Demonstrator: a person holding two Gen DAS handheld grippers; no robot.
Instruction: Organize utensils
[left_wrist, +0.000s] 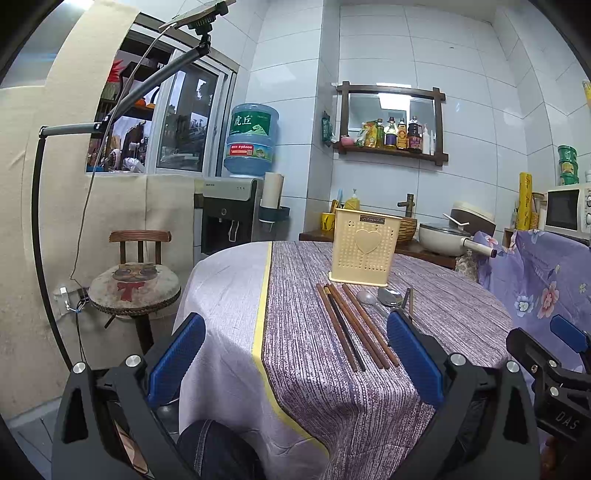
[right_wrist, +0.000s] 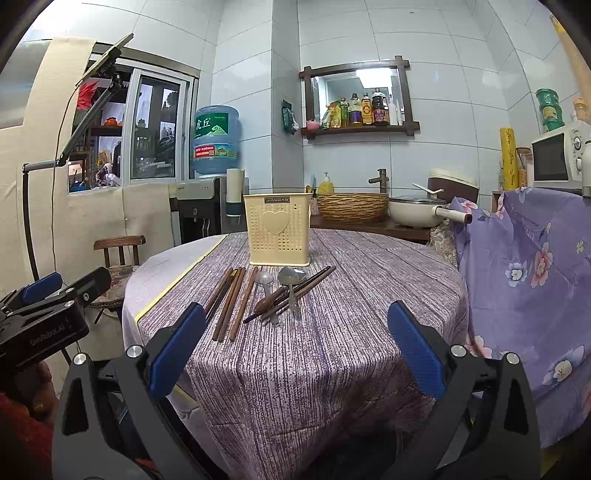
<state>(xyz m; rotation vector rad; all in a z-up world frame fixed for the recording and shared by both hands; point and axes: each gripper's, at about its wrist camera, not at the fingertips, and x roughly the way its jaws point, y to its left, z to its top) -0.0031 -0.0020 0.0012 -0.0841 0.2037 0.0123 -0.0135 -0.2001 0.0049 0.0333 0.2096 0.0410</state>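
Observation:
A cream perforated utensil holder (left_wrist: 364, 251) (right_wrist: 277, 230) with a heart on its front stands upright on the round table. In front of it lie several brown chopsticks (left_wrist: 354, 325) (right_wrist: 231, 302) side by side, two metal spoons (left_wrist: 388, 296) (right_wrist: 290, 277) and more crossed chopsticks (right_wrist: 303, 288). My left gripper (left_wrist: 295, 354) is open and empty, held near the table's front edge, short of the chopsticks. My right gripper (right_wrist: 297, 347) is open and empty, also short of the utensils. Each gripper shows at the edge of the other's view (left_wrist: 546, 365) (right_wrist: 48, 306).
The table wears a purple striped cloth (right_wrist: 332, 350) over a white one with a yellow band (left_wrist: 260, 314). A wooden stool (left_wrist: 135, 284) stands left. A floral-covered chair (right_wrist: 524, 280) stands right. A counter with a pan (right_wrist: 417, 212), a basket and a microwave is behind.

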